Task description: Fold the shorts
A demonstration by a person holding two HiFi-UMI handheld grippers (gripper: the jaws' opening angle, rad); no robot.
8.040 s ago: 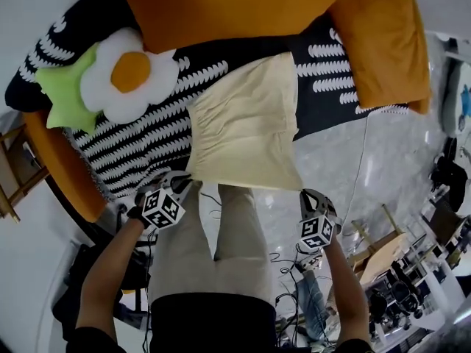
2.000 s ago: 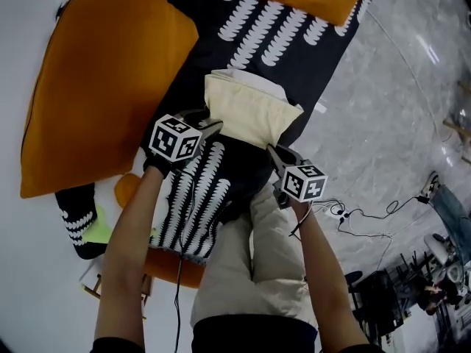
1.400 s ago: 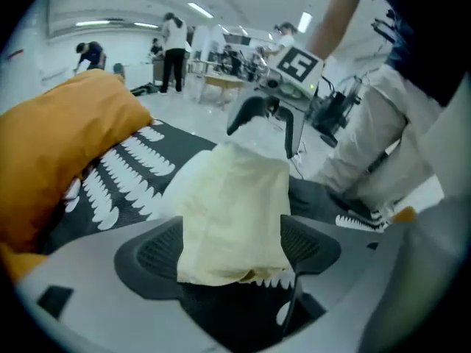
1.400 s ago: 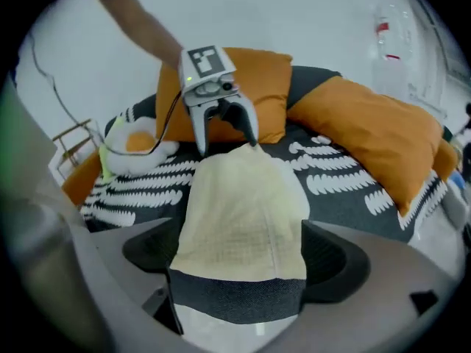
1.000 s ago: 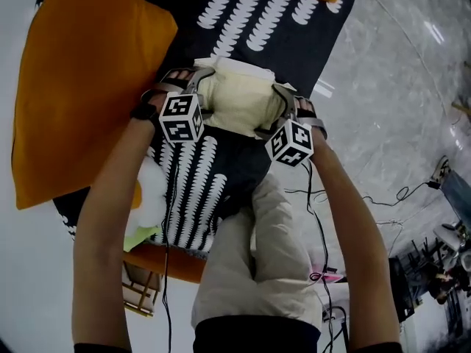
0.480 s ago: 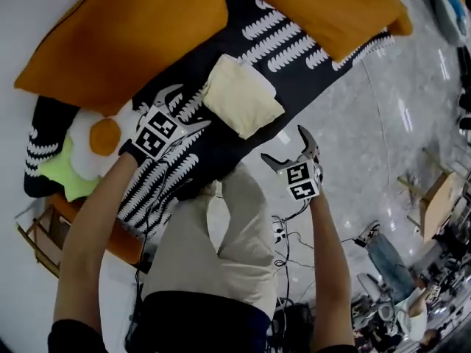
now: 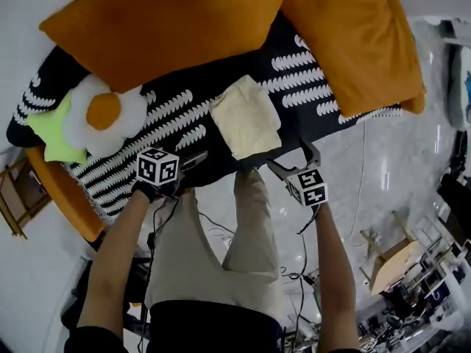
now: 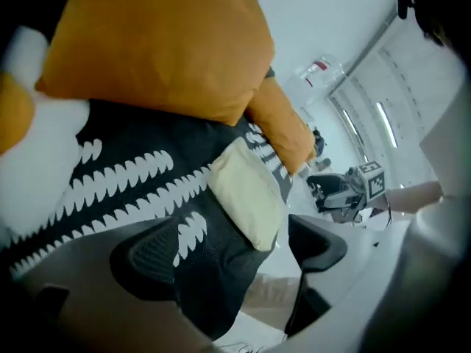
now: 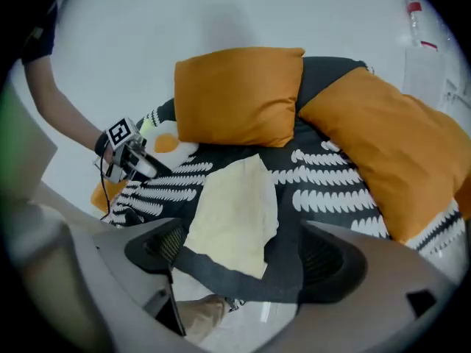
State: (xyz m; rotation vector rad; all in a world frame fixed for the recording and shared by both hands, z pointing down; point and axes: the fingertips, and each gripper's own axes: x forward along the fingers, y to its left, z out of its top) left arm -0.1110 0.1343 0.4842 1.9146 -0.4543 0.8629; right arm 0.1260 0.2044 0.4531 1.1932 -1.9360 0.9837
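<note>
Folded and set down: the shorts (image 7: pixel 246 118) lie as a compact cream rectangle, edges roughly squared and the cloth faintly creased, near the front edge of a black throw (image 7: pixel 176 112) printed with white feathery marks, just below a large orange cushion (image 7: pixel 169 20). The left gripper (image 7: pixel 193 160) hangs at the throw's front edge, jaws spread and empty. The right gripper (image 7: pixel 292 158) hovers near the bundle's closest corner — its jaws have just narrowed a little but stand wide apart, gripping nothing. A fried-egg pillow (image 7: pixel 103 112) rests well to the left.
</note>
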